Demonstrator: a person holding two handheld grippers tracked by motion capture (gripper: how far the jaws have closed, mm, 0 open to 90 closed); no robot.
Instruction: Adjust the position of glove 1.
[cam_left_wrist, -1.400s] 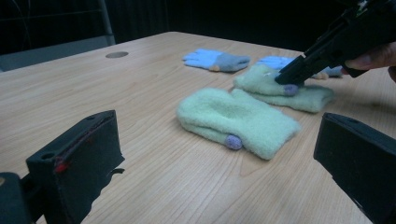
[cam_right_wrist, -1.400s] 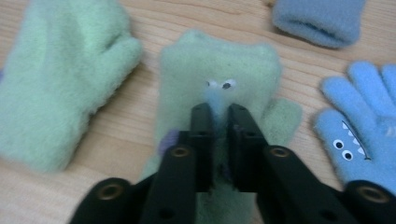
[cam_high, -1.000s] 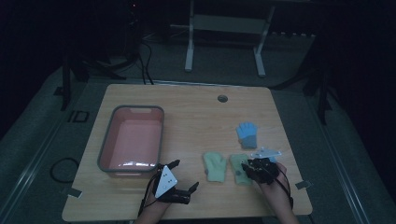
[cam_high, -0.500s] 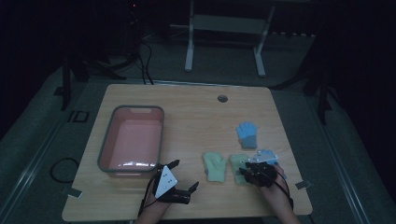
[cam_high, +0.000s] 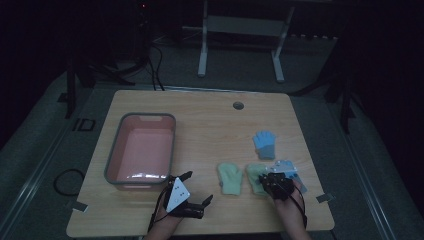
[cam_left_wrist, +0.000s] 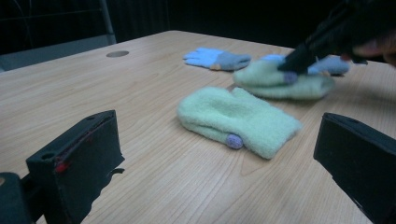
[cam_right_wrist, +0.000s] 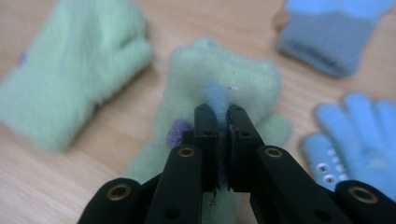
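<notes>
Your right claw (cam_right_wrist: 217, 122) is pinching right-hand green mitten (cam_right_wrist: 219, 98); jaws have just been closing, fabric between them. Mitten is lying flat on counter (cam_high: 210, 130) directly under claw, long axis running away from you, beside second green mitten (cam_high: 230, 178). Looking fuzzy, pale green, purple dot near cuff. Your left claw (cam_left_wrist: 224, 163) is sitting spread, empty, farther off, facing second mitten.

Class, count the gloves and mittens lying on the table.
4: green mitten mid-table; second green mitten at the right hand-held gripper; blue glove behind; another blue glove beside it, partly hidden.
</notes>
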